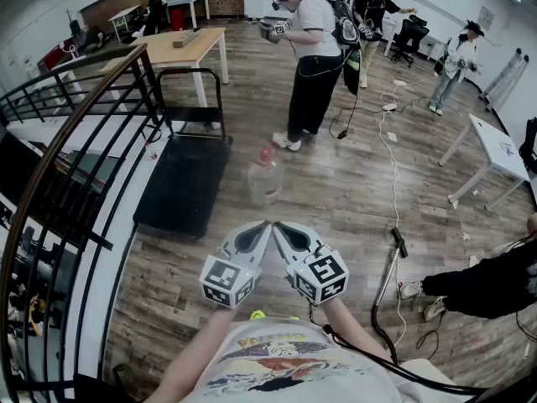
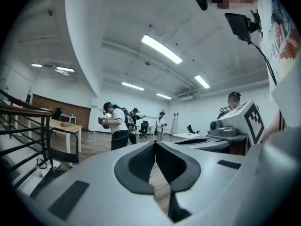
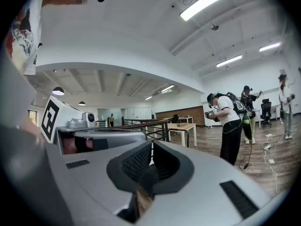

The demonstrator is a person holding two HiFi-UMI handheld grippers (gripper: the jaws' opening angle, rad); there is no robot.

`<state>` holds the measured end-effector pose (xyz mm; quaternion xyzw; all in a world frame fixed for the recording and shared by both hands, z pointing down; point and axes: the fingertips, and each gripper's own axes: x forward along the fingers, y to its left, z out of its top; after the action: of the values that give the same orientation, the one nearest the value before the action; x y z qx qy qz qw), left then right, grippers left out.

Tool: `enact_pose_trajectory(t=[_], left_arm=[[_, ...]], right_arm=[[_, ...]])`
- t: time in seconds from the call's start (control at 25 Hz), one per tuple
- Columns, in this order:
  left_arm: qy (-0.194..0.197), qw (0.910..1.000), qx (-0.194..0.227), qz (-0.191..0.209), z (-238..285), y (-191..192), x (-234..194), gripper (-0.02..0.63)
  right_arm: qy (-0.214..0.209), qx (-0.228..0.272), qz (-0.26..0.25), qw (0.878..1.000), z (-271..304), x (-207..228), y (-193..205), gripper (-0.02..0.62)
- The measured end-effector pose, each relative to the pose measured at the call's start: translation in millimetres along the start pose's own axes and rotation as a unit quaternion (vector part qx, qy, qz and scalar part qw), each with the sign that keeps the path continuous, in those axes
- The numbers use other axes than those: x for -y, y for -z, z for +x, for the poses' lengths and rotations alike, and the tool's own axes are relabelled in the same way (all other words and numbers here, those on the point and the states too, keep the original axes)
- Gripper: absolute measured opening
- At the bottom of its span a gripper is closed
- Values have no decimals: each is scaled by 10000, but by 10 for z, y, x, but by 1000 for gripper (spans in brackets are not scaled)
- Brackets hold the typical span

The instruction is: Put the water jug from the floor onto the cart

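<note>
A clear water jug [image 1: 263,178] with a red cap stands upright on the wooden floor, just right of the black flatbed cart [image 1: 182,183]. My two grippers are held close together in front of my chest, tips nearly touching, short of the jug. The left gripper [image 1: 265,224] is shut with nothing in it; in the left gripper view its black pads [image 2: 154,147] meet. The right gripper [image 1: 278,225] is shut and empty too, its pads [image 3: 151,147] closed together in the right gripper view. The jug shows in neither gripper view.
A black stair railing [image 1: 59,141] runs along the left beside the cart, whose push handle [image 1: 190,82] stands at its far end. A wooden table [image 1: 180,47] is behind it. A person [image 1: 311,61] stands beyond the jug. Cables [image 1: 388,141] and a vacuum wand [image 1: 388,275] lie at right.
</note>
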<state>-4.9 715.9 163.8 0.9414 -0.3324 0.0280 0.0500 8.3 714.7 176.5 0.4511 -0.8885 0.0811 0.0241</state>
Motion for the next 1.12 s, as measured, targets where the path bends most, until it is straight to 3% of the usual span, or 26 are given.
enact_pose_trajectory(t=[1.12], left_arm=[[104, 9999, -21, 45, -230, 103, -227, 11]], right_arm=[[232, 102, 157, 9996, 242, -202, 46, 25]])
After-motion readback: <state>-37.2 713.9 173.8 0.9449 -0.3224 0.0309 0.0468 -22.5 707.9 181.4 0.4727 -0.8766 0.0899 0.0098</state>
